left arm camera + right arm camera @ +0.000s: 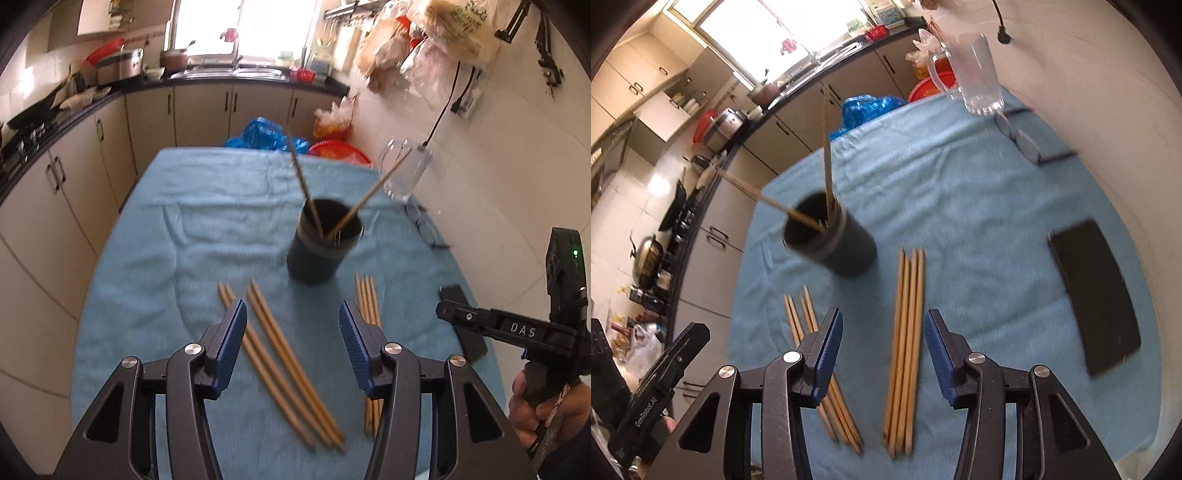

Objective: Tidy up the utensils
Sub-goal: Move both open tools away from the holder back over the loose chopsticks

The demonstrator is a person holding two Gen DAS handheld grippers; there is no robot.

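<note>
Left gripper [292, 345] parted, nothing clamped, hovering over the left group of tan wooden chopsticks [284, 363] on the light blue cloth [155, 229]; right gripper [882, 354] also parted and empty, above the right bundle of four tan wooden chopsticks [905, 350]; dark cylindrical holder cup [321, 243] stands just beyond both groups, two chopsticks [306, 188] already leaning in it; clear glass mug [975, 74] far right, black flat case [1095, 295] near right; step looks like reaching for the next pick; next move needs lowering to straddle one stick, closing, lifting tip-first into the cup
</note>
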